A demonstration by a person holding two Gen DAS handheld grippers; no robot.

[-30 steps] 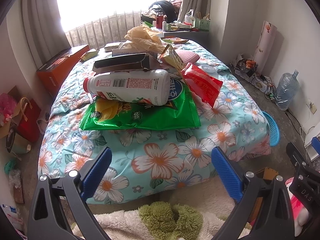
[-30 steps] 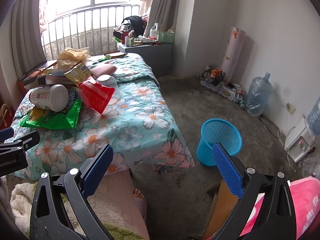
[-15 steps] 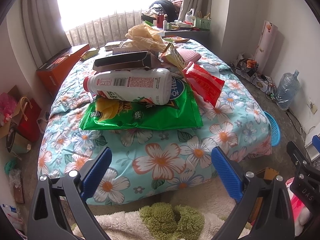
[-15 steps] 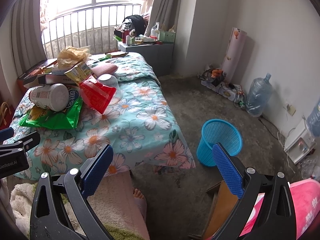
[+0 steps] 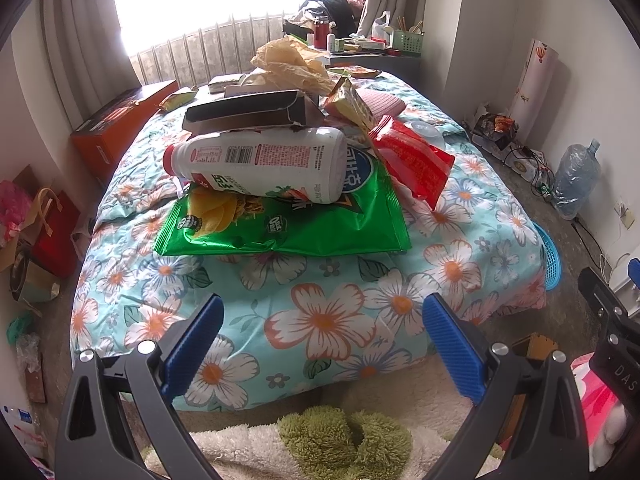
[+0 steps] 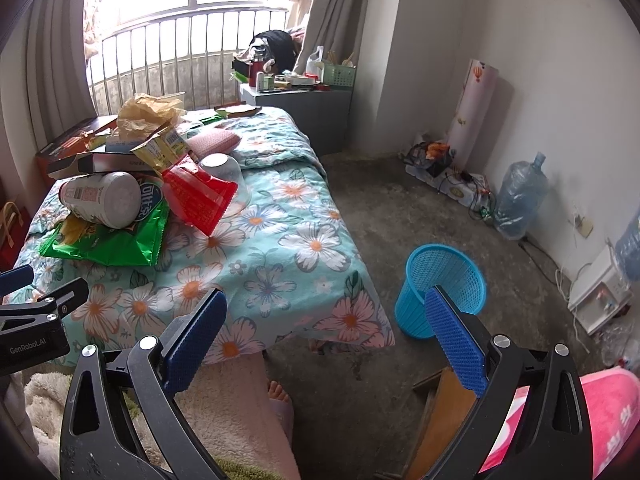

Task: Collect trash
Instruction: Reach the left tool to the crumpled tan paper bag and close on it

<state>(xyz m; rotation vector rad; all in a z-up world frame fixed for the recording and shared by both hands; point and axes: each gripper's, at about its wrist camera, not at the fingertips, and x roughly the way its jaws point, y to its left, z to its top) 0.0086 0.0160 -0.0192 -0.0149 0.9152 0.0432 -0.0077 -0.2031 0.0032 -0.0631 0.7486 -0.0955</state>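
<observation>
The green chip bag (image 5: 280, 220) is shiny and crinkly; the red snack bag (image 5: 412, 160) is shiny too; the white bottle (image 5: 256, 164) is smooth plastic; the brown paper (image 5: 292, 62) is crumpled and dull; the flowery bed cover (image 5: 320, 320) is soft cloth; the blue basket (image 6: 444, 286) is plastic mesh; the floor (image 6: 420, 208) looks rough and grey.

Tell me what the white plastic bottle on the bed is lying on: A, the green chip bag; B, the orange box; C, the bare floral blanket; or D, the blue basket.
A: the white plastic bottle lies on its side across the green chip bag, which is spread flat on the floral blanket; the blue basket stands apart on the floor beside the bed.
</observation>
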